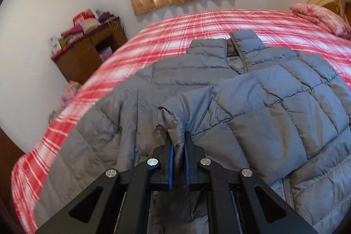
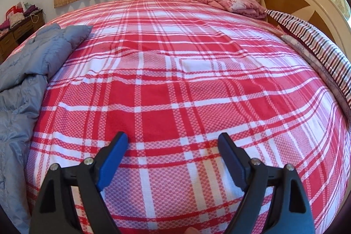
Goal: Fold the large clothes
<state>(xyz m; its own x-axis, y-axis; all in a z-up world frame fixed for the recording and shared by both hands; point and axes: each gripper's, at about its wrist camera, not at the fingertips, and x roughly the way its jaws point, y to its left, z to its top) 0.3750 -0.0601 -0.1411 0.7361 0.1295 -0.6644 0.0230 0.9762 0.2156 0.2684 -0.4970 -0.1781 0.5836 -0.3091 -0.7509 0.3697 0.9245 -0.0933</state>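
The grey puffer jacket (image 1: 252,89) lies spread on the bed (image 1: 166,36), collar toward the window, with one sleeve (image 1: 258,115) drawn across the chest. The left tongs (image 1: 178,137) are clamped on that sleeve's cuff, a thin pinch of fabric bunched between the blue pads. The right tongs (image 2: 173,142) stand wide apart over bare plaid, holding nothing, with the jacket well off to their left.

The grip looks like the weak point. Only the cuff's edge sits between the pads, and this shell fabric is slick, so a quick pull could slide it out and let the sleeve flop back, undoing the fold. Puffy padding also springs, so once let go the sleeve may lift rather than lie flat, and nothing is pressing the body down while the right tongs wait elsewhere. If the sleeve is dragged instead of lifted, the whole jacket may skid across the sheet and go crooked, since it is light and unpinned. The near hem is partly hidden under the left tongs, so I can't be sure, but it seems close to the bed's edge, and a tug toward me might pull it over.
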